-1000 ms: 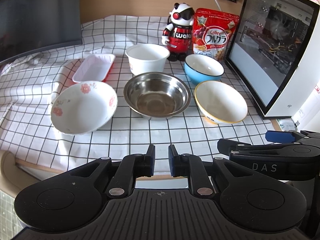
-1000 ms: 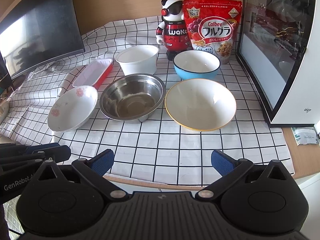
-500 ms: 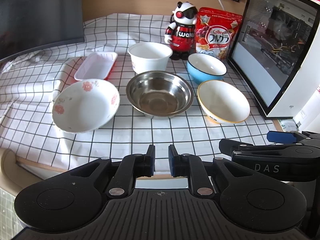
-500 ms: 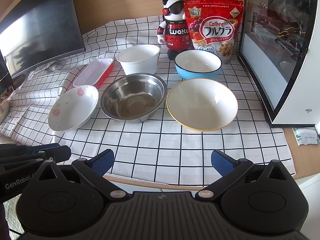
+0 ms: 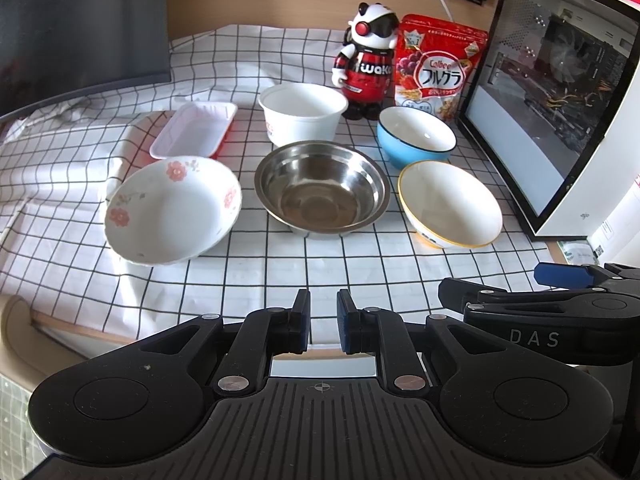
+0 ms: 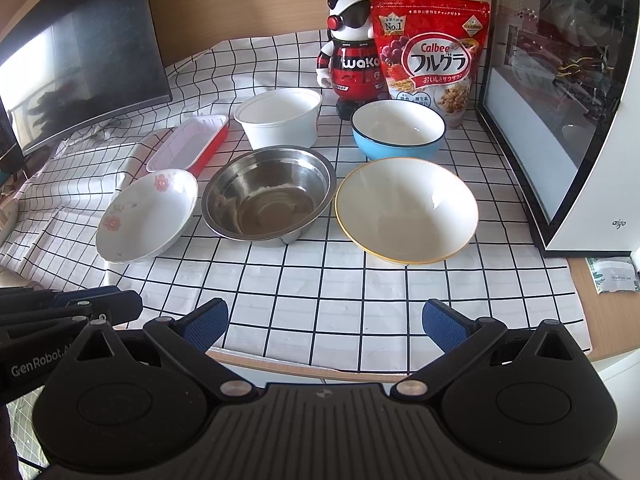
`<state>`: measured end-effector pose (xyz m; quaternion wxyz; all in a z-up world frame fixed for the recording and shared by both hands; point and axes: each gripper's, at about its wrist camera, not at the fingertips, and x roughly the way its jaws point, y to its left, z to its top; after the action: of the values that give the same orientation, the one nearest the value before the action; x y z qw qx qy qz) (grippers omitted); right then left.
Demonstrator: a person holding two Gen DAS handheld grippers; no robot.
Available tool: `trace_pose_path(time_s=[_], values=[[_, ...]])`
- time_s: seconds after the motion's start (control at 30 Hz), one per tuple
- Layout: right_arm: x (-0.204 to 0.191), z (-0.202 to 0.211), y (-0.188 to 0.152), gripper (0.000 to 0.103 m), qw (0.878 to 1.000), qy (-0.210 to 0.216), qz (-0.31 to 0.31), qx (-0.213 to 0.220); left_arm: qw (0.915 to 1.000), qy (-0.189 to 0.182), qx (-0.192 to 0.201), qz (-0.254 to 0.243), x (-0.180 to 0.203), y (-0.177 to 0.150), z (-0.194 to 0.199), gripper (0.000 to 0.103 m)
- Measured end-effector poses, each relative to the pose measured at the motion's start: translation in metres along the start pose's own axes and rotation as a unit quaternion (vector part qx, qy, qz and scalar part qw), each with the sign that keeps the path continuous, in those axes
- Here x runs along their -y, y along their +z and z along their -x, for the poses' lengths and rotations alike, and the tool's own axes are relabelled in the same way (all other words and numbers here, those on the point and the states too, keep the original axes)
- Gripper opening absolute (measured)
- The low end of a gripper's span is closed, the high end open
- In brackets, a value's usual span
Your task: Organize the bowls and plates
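Note:
On the checked cloth stand a flowered white bowl (image 5: 172, 210), a steel bowl (image 5: 322, 192), a yellow-rimmed white bowl (image 5: 450, 204), a blue bowl (image 5: 416, 136), a white tub (image 5: 302, 118) and a red-and-white tray (image 5: 194, 134). They also show in the right wrist view: flowered bowl (image 6: 146, 216), steel bowl (image 6: 268, 196), yellow-rimmed bowl (image 6: 406, 210). My left gripper (image 5: 322, 326) is nearly shut and empty at the table's front edge. My right gripper (image 6: 324, 322) is open and empty, in front of the yellow-rimmed bowl.
A panda robot toy (image 6: 350, 50) and a red cereal bag (image 6: 430, 56) stand at the back. A white computer case with a glass side (image 6: 560, 112) stands at the right. A dark monitor (image 6: 76, 68) stands at the back left. A small packet (image 6: 612, 276) lies at the right.
Both views have shifted slightly forward toward the bowls. Neither gripper's jaws have changed and no dish has moved.

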<state>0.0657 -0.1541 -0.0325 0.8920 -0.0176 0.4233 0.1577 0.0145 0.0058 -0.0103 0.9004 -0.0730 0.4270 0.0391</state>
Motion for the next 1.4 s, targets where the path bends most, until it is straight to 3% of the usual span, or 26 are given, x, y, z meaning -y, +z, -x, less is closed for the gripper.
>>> trace_pose_path(time_s=[0.67, 0.9, 1.1, 1.23, 1.4], values=[[-0.004, -0.015, 0.016, 0.103, 1.0, 0.0, -0.002, 0.002, 0.9998, -0.014, -0.007, 0.013, -0.014, 0.014, -0.018, 0.017], [-0.013, -0.031, 0.04, 0.103, 0.999, -0.004, -0.01, 0.052, 0.9991, -0.027, -0.001, 0.032, -0.042, 0.034, -0.035, 0.017], [-0.025, -0.046, 0.064, 0.103, 0.996, -0.018, -0.021, 0.086, 0.9957, -0.082, 0.026, 0.035, -0.073, 0.051, -0.047, 0.017], [-0.034, -0.06, 0.078, 0.103, 0.996, -0.02, -0.012, 0.089, 0.9938, -0.106, 0.002, 0.033, -0.089, 0.063, -0.063, 0.018], [-0.022, -0.081, 0.103, 0.103, 0.996, -0.018, -0.022, 0.082, 0.9938, -0.092, 0.001, 0.063, -0.102, 0.078, -0.086, 0.017]])
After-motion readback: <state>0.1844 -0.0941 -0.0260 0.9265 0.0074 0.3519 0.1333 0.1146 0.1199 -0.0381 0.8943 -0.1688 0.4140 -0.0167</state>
